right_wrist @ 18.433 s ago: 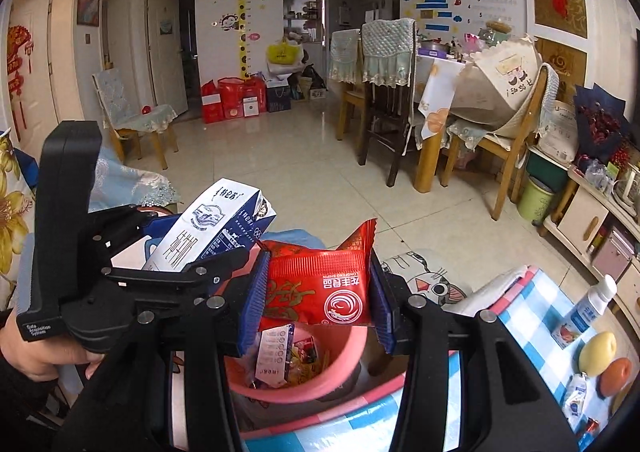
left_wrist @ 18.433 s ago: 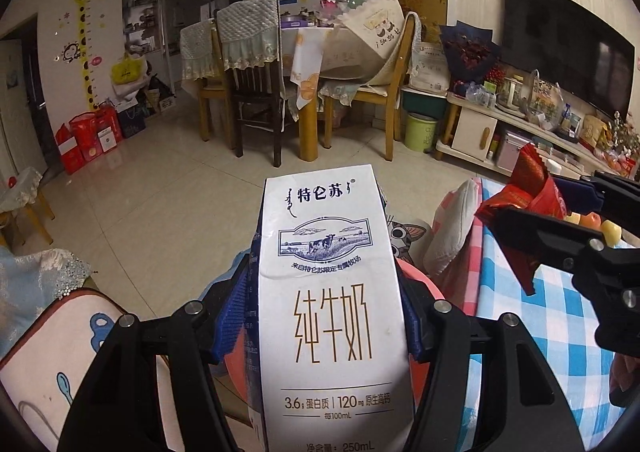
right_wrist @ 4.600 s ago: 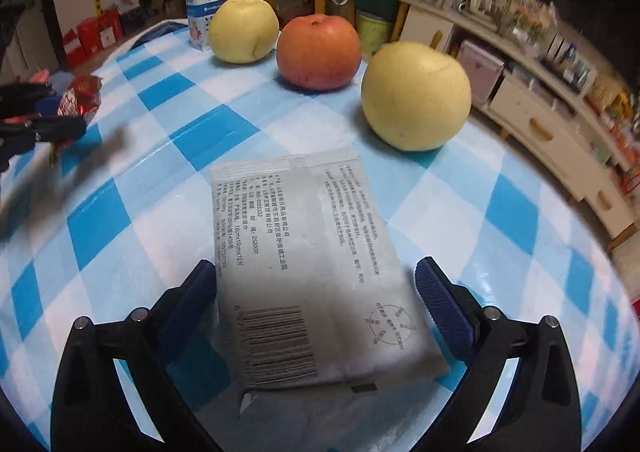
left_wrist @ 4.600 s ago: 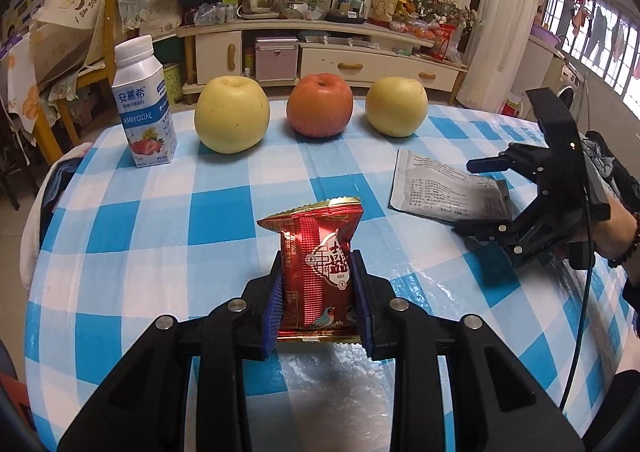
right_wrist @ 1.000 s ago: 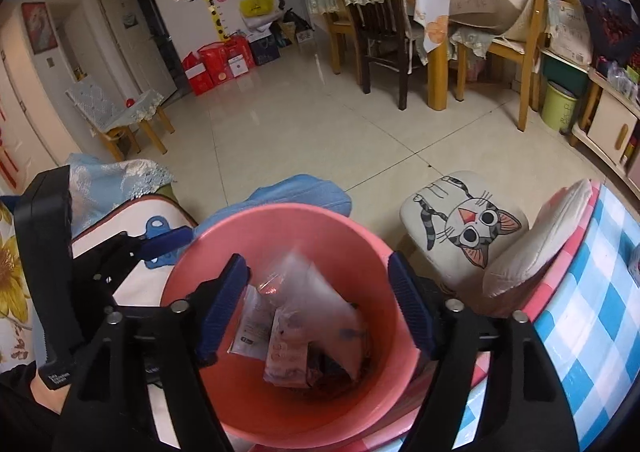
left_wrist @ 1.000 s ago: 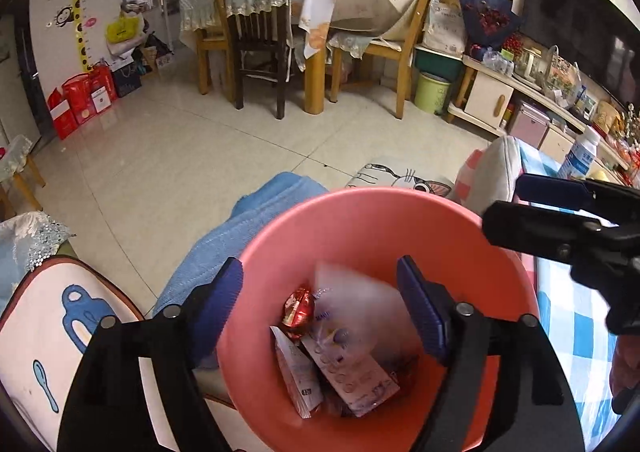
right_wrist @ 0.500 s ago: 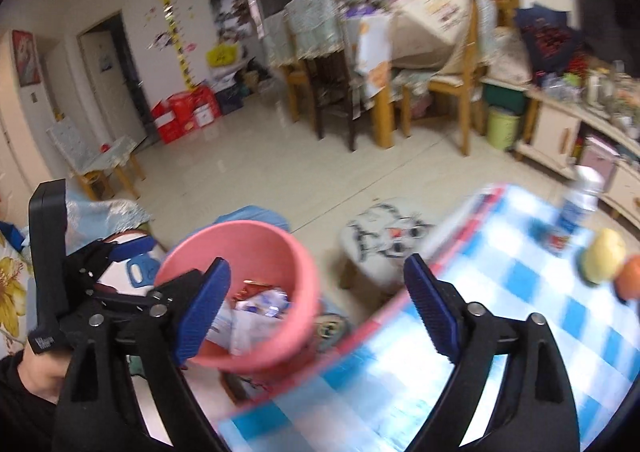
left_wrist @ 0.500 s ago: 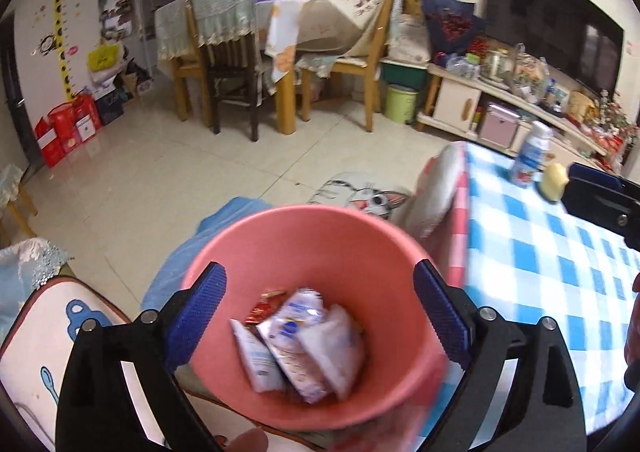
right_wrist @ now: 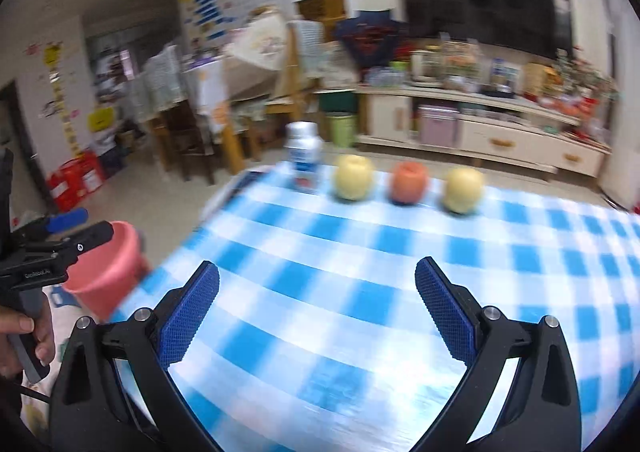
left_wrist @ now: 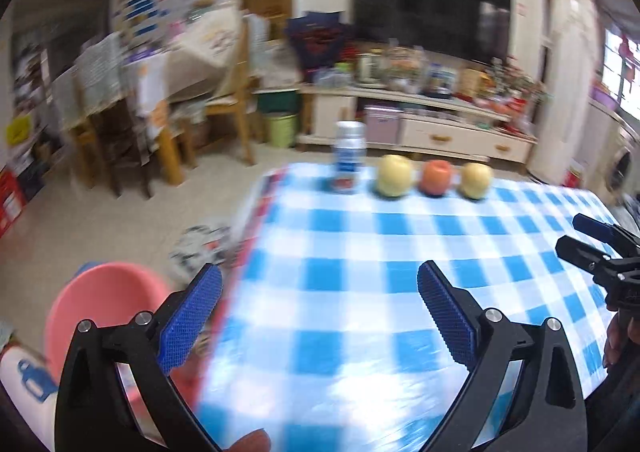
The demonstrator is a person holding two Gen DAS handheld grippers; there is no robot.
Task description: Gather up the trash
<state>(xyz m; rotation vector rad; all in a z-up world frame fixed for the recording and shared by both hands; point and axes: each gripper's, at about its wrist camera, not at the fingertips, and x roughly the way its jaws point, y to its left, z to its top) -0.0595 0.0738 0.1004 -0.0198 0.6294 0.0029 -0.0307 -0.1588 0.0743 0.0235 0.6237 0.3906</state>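
Observation:
The pink bin (left_wrist: 100,300) stands on the floor at the lower left, beside the table's left edge; its inside is hidden from here. My left gripper (left_wrist: 319,272) hangs over the near left part of the blue-checked tablecloth (left_wrist: 400,228); its jaws are opening with nothing between them. My right gripper (right_wrist: 317,268) hovers over the same cloth (right_wrist: 400,252), its jaws also opening and holding nothing. In the right wrist view the left gripper (right_wrist: 76,228) sits in front of the bin (right_wrist: 108,272). The right gripper (left_wrist: 592,236) shows at the right edge of the left wrist view. Both views are motion-blurred.
At the table's far edge stand a white bottle (left_wrist: 349,159), a yellow apple (left_wrist: 395,180), a red apple (left_wrist: 437,177) and another yellow apple (left_wrist: 476,180). Behind are a low TV cabinet (left_wrist: 440,131) and wooden chairs (left_wrist: 236,99) at the back left. A cat-print cushion (left_wrist: 200,248) lies by the table.
Both grippers swung away from above the pink bin to face the table, and their jaws spread wider. The bin has slid to the lower left of both views.

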